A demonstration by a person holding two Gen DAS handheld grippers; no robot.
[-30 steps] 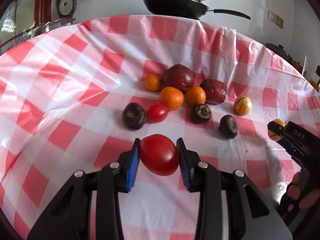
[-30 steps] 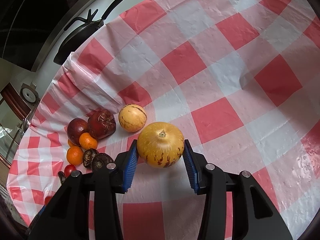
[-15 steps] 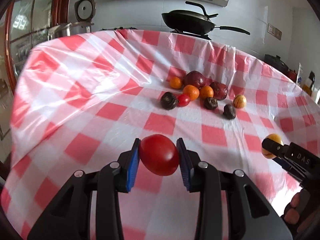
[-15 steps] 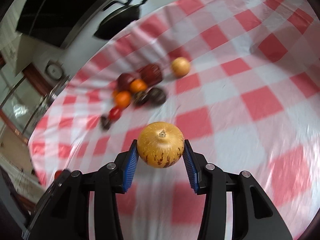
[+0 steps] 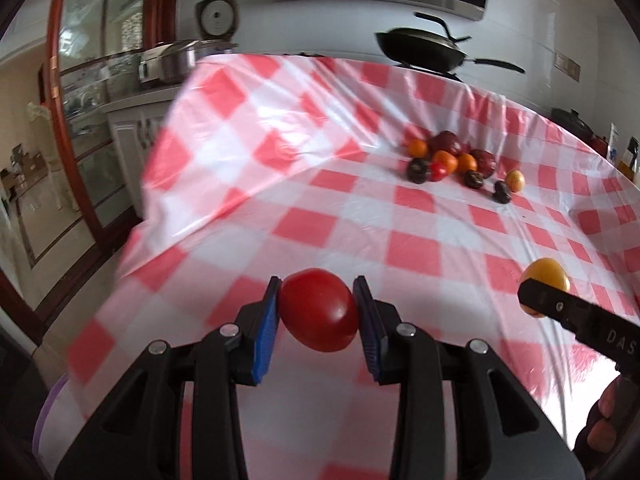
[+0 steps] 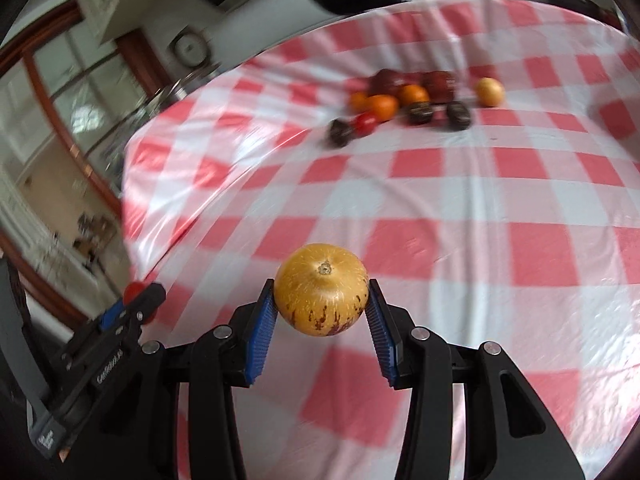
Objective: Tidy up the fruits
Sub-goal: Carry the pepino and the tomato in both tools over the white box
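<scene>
Left wrist view: left gripper (image 5: 316, 312) is clamping a red tomato (image 5: 318, 309) between its blue pads, lifted above the near part of the checked tablecloth (image 5: 280, 160). Right wrist view: right gripper (image 6: 321, 306) is pinching a yellow speckled melon-like fruit (image 6: 321, 294), likewise off the cloth; the same gripper is showing at the right of the left view. Remaining stock: a fruit cluster (image 5: 456, 162) is lying far across the table, with oranges, dark red fruits, dark wrinkled fruits, one small tomato and one yellow striped fruit, close together. Step in hand, judged: both items are being carried away from the cluster toward a sorting place that no picture is showing. Next move is calling for a steady carry and a gentle set-down, since round fruit is likely rolling if dropped. Room: wide bare cloth is lying between grippers and cluster; the table edge is falling away at the near left. A frying pan (image 5: 424, 46) is sitting beyond the far edge.
</scene>
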